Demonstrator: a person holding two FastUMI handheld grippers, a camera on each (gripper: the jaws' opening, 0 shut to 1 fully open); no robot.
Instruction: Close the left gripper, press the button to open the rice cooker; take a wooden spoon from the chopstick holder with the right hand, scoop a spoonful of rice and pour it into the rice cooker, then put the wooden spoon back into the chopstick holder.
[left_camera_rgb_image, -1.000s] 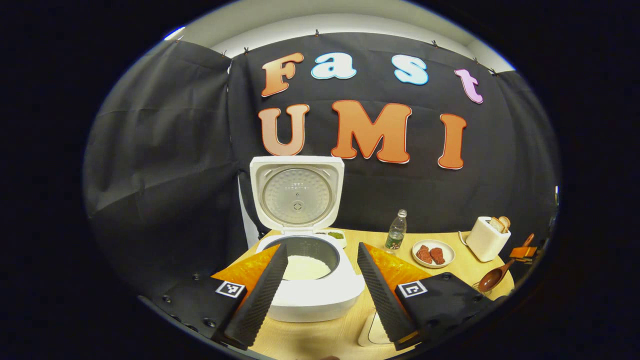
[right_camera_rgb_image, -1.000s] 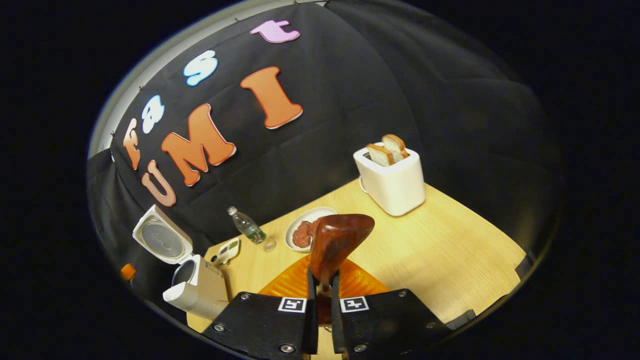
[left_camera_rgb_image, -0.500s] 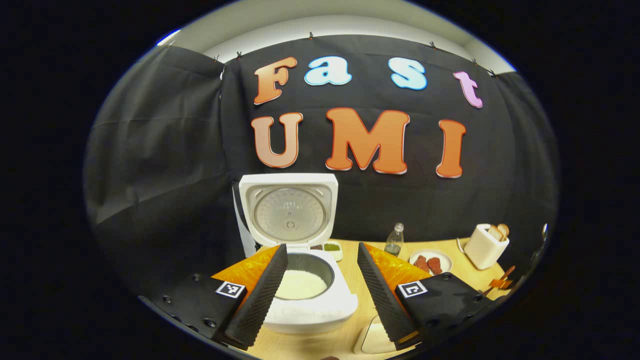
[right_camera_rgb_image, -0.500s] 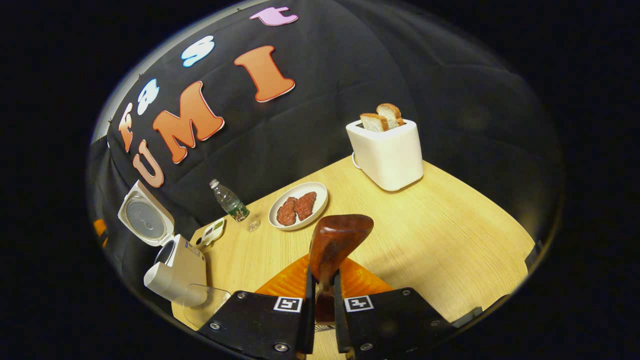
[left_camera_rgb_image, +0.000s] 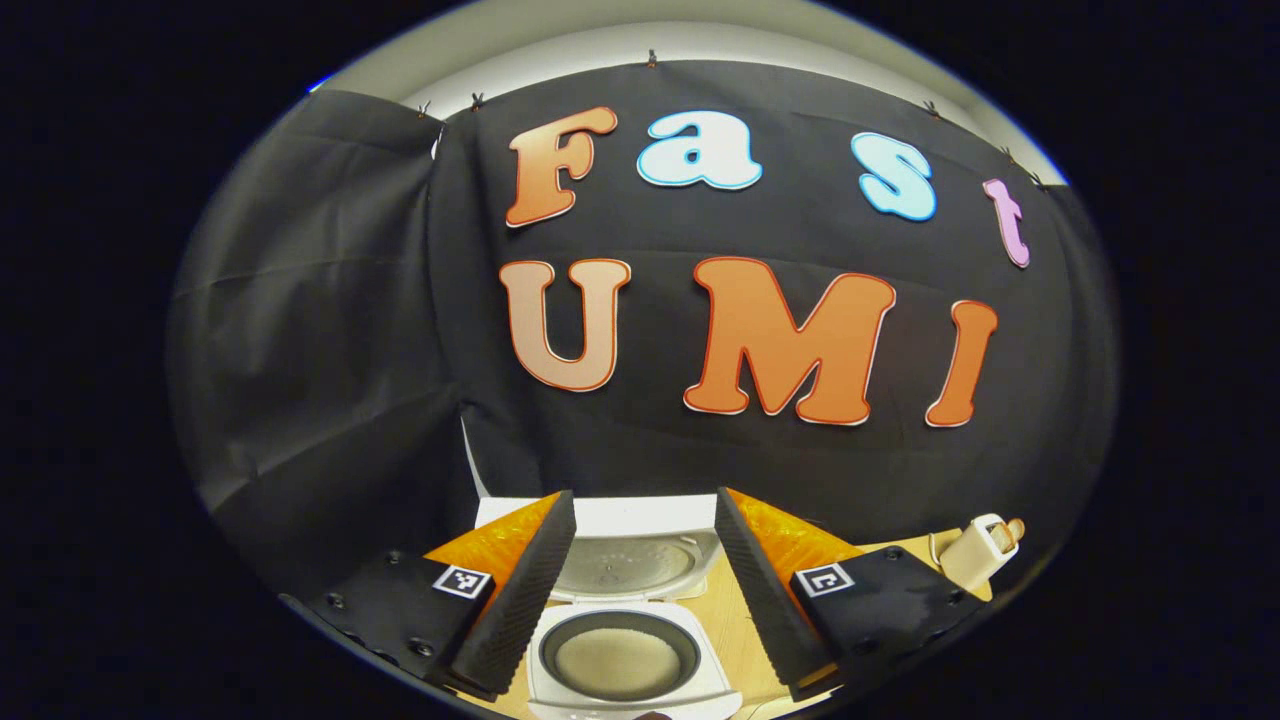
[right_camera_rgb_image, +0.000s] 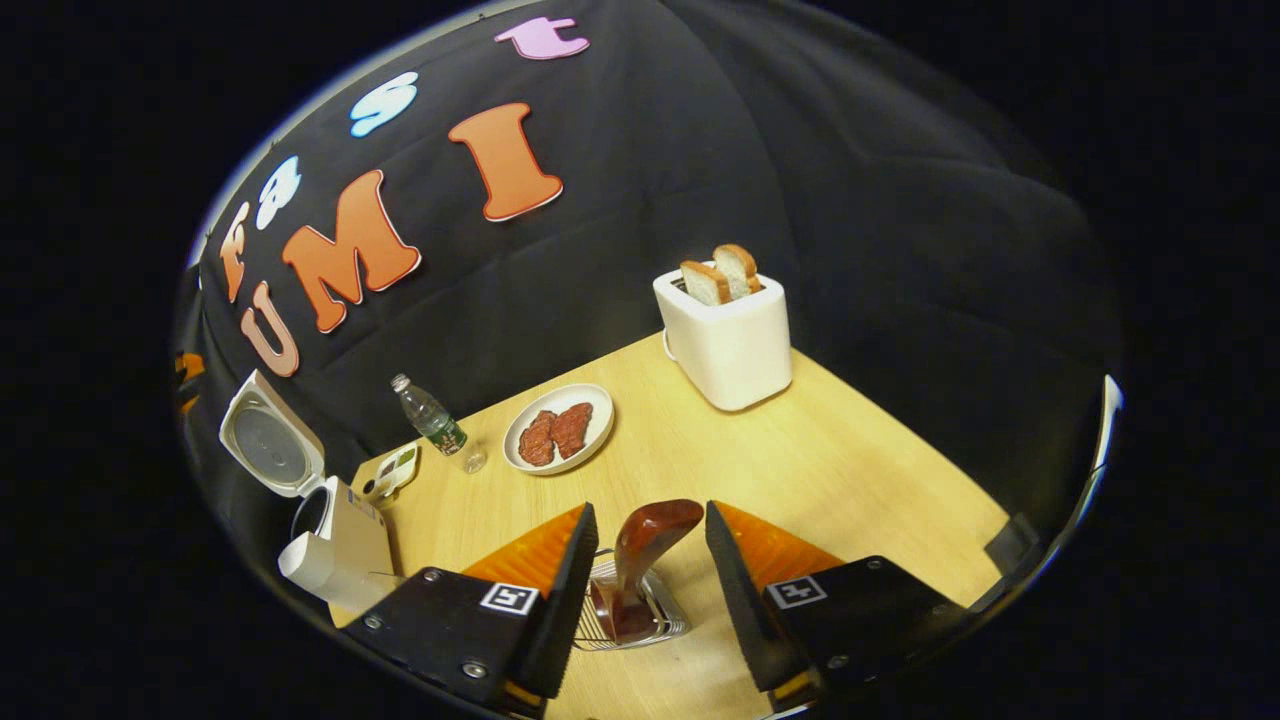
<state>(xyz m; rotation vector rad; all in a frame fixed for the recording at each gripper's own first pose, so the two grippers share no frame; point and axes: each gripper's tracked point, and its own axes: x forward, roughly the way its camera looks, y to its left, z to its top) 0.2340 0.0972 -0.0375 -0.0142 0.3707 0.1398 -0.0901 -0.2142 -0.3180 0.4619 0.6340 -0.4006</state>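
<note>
The glossy brown wooden spoon stands bowl-up in the wire holder between the wide-open, empty right gripper

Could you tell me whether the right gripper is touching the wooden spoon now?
Apart: in the right gripper view, the right gripper stands open, with gaps either side of the wooden spoon in the chopstick holder.

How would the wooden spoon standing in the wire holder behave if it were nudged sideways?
The wooden spoon looks rigid, so it would probably not flex. It stands bowl-up and leaning in the open wire chopstick holder, so it would likely pivot rather than topple. Its glossy finish may be slippery.
</note>
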